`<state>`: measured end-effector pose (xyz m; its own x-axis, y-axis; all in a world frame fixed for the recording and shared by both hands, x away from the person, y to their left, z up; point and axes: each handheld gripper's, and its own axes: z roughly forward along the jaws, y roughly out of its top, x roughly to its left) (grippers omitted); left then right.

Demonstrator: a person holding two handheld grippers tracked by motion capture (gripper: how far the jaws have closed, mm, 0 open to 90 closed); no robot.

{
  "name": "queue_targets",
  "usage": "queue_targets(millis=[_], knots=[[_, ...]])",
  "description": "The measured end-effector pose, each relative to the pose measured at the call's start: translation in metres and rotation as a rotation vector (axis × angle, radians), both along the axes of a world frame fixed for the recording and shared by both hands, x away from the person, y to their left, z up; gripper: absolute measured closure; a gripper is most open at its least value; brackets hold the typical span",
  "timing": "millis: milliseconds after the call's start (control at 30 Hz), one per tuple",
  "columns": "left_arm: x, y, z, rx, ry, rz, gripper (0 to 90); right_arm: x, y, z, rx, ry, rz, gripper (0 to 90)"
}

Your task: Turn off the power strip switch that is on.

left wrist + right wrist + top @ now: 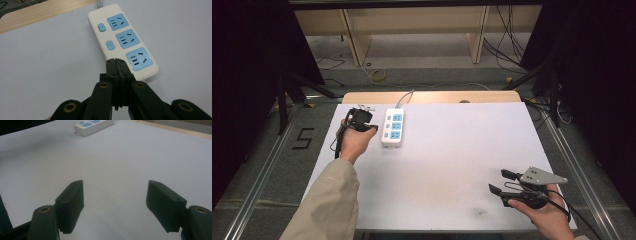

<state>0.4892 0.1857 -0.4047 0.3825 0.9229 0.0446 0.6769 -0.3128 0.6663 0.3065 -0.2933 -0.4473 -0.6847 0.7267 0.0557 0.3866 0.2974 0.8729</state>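
1. In the high view a white power strip [393, 127] lies at the upper left of the white table [452, 160], lengthwise toward the far edge, its grey cord [405, 98] running off over the wooden edge at the top.
2. The strip has three blue sockets; the left gripper view shows two small blue switches [101, 27] beside the upper two.
3. The left gripper [373, 128] sits in the upper left of the high view, held by a hand [354, 142] in a beige sleeve [329, 202], just beside the strip's left long side.
4. In the left gripper view its jaws are pressed together with nothing between them, tips [116, 62] at the strip's near left edge beside the lowest socket; whether they touch it I cannot tell.
5. The right gripper [501, 181] is at the lower right of the high view, well apart from the strip, with a grey three-cornered plate on top.
6. In the right gripper view its jaws stand wide apart over bare table, and the strip [93, 126] lies at the top of the frame.
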Motion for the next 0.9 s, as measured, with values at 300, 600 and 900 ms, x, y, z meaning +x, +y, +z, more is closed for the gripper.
queue_targets(millis=[300,600,900], knots=[[0.014,-0.003,0.002,0.005,0.018,0.001,89.8,0.0,0.0,0.0,0.001,0.0,-0.001,30.8],[0.027,-0.009,-0.004,0.006,0.044,0.007,89.8,0.0,-0.001,0.0,0.001,0.002,0.0,30.8],[0.039,-0.014,-0.014,0.0,0.068,0.013,89.8,0.0,-0.001,0.0,0.001,0.001,0.003,30.8]])
